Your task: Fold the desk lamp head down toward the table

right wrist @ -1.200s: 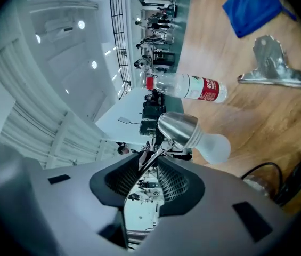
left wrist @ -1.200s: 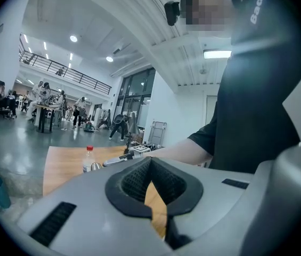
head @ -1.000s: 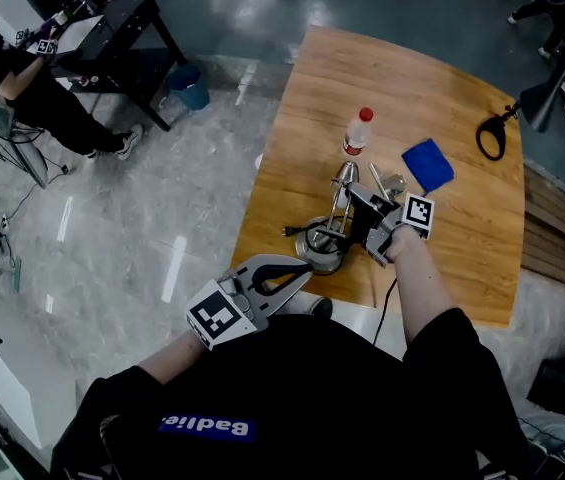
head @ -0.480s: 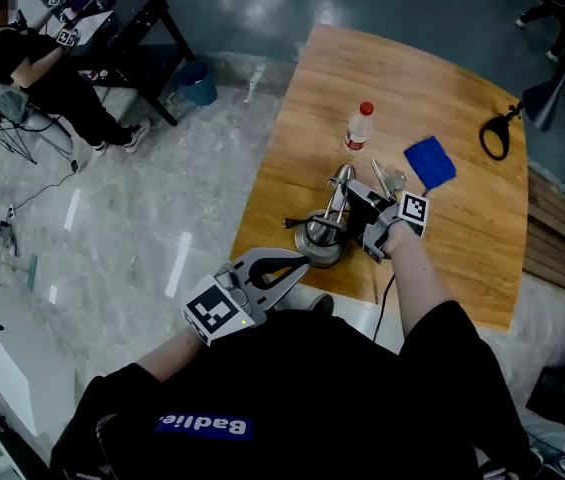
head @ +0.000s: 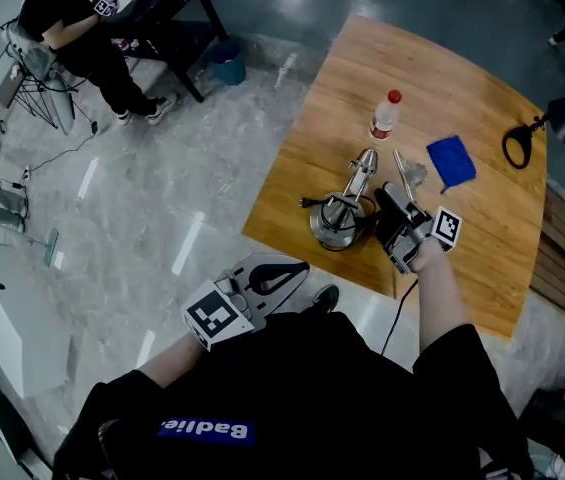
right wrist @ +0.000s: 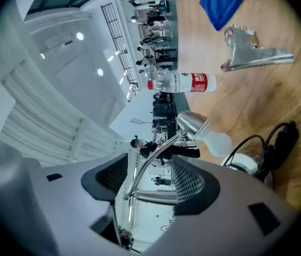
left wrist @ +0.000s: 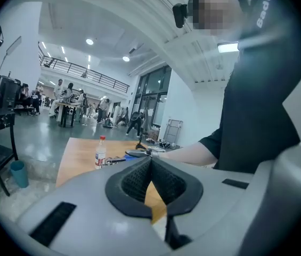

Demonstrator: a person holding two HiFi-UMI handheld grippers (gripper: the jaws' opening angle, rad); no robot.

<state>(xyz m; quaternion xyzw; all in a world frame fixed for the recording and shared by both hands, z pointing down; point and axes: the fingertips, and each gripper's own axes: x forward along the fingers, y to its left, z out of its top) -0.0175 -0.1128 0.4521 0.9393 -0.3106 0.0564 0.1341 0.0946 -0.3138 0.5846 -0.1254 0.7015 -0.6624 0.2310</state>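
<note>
The chrome desk lamp (head: 347, 203) stands near the table's left edge, its round base (head: 334, 226) below and its head (head: 364, 161) with a white bulb (right wrist: 217, 141) up on a bent arm (right wrist: 142, 177). My right gripper (head: 386, 208) is just right of the lamp. In the right gripper view its jaws (right wrist: 149, 164) are opening, and the lamp's thin arm runs between them without either pad pressing on it. My left gripper (head: 298, 267) hangs off the table near my body, and its pads (left wrist: 151, 164) meet with nothing between them.
A plastic bottle (head: 386, 114) with a red cap stands behind the lamp. A blue cloth (head: 451, 160) and a silver metal piece (head: 407, 173) lie to the lamp's right. A black loop-handled tool (head: 518, 140) lies far right. The lamp's black cord (right wrist: 270, 143) trails over the wooden table (head: 482, 258).
My right gripper's jaws have spread off the lamp's arm and the gripper has drawn slightly to the right. The head view has swung, so the table sits further right.
</note>
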